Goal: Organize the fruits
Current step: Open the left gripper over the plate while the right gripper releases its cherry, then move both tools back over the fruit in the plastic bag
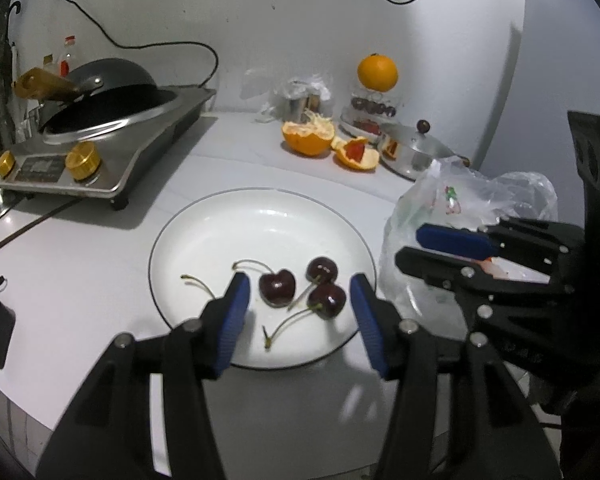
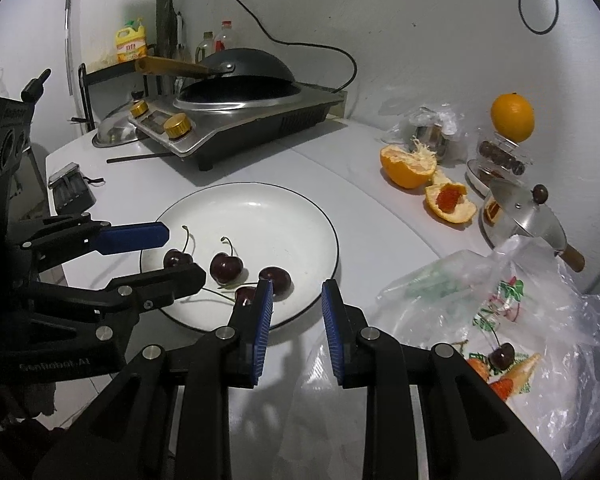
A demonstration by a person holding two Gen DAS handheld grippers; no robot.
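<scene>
Blue-padded left claw [image 1: 300,312] stands open, nothing between the pads, low centre of the left wrist view, over the near rim of the white plate [image 1: 220,224]. Four dark cherries on the plate in the right wrist view, e.g. [image 2: 226,268]; the left view shows three, e.g. [image 1: 277,287], stems loose. Right claw [image 2: 297,308] has a narrow gap, empty, over the surface [image 2: 360,208] between the plate and the clear plastic bag [image 2: 540,320]. One cherry [image 2: 501,354] in the bag, lower right. Peeled orange halves [image 2: 410,166] and a whole orange [image 2: 512,117] upper right; cooker with wok [image 2: 240,80] upper left.
</scene>
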